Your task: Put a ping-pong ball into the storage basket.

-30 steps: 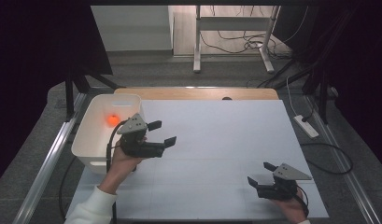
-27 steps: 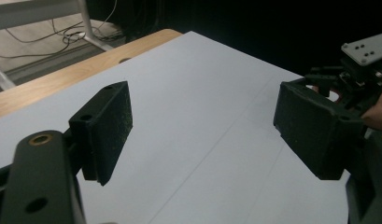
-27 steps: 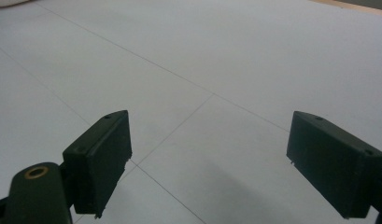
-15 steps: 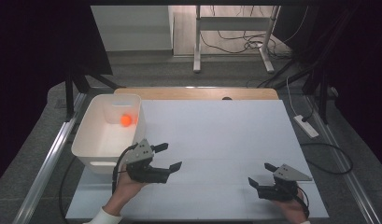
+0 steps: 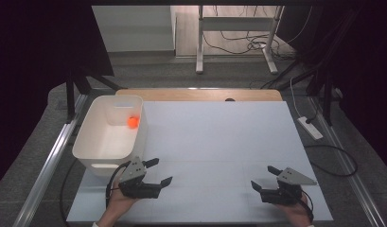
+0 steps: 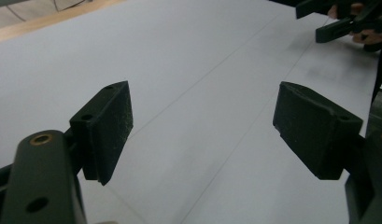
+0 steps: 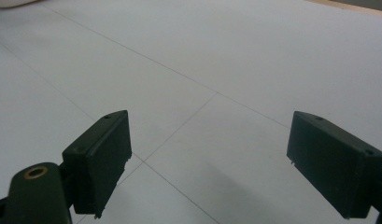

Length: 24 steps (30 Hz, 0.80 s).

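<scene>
With both sets of tongs empty and low over the near edge of the tabletop (image 5: 219, 142), little is left that can go badly, though a few things could. The orange ball (image 5: 133, 122) lies inside the white bin (image 5: 89, 144) at the tabletop's left edge, up against the bin's far right corner, touching or nearly touching the wall there. The left tongs (image 5: 160, 171) sit just off the bin's near right corner, jaws standing apart with nothing between them; the left gripper view shows only bare white surface between the two black pads (image 6: 109, 126). The right tongs (image 5: 263, 178) rest near the tabletop's near right corner, well apart from the bin, and their jaws also stand apart over empty surface, as the right gripper view shows between its pads (image 7: 102, 154).

My main worry is the left hand's closeness to the bin. A careless sweep outward, or the trailing cable (image 5: 110, 182) catching the bin's near wall, could nudge or tip the light container and send the ball rolling. The ball is round and smooth, so any jolt to the bin would likely set it moving along the floor of the bin, and a hard knock might bounce it over the rim. If another reach into the bin were intended, open jaws coming down at the corner could clip the wall instead of the ball.
</scene>
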Motion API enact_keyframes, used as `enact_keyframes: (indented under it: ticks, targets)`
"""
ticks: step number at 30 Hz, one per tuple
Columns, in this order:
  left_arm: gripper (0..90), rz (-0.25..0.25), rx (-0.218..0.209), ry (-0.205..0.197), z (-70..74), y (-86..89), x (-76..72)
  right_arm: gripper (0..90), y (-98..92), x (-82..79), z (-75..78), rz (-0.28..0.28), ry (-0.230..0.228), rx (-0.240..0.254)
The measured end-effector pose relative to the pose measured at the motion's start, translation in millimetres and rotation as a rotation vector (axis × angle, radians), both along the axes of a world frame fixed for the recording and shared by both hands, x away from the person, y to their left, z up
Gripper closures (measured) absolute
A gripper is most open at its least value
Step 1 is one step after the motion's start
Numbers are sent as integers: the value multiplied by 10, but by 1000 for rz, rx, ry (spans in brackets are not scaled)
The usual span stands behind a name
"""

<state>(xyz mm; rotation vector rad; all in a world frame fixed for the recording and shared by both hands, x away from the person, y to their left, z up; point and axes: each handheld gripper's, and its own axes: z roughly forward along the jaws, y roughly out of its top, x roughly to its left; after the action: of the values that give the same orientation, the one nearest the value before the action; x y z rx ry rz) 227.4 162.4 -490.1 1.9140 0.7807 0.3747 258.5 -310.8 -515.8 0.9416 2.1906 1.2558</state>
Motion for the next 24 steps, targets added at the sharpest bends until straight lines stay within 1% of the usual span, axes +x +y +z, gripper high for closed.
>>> enact_keyframes:
  ticks: [2, 3, 4, 8, 9, 10, 13, 20, 24]
  targets:
    - [207, 4, 1, 5, -18, 21, -7, 137, 1, -4, -2, 2, 0, 0]
    - [207, 20, 2, 18, -74, 82, -31, 137, 3, -4, -3, 3, 0, -1]
    - [207, 20, 2, 18, -74, 82, -31, 137, 3, -4, -3, 3, 0, -1]
    - [207, 42, 1, 31, -150, 169, -60, 137, 8, 5, -7, 6, 3, -1]
    - [207, 44, 4, 32, -161, 179, -63, 137, 9, 7, -7, 7, 2, -1]
    - [207, 53, 18, 32, -180, 182, -69, 137, 11, 6, -6, 8, 2, 0]
    - [207, 51, 15, 32, -189, 186, -82, 137, 14, 4, -5, 12, 2, -1]
    - [207, 72, 4, 32, -195, 210, -76, 137, 11, -1, -3, 26, 2, 1]
    - [207, 70, 3, 33, -200, 212, -81, 137, 19, -8, -7, 38, -1, 1]
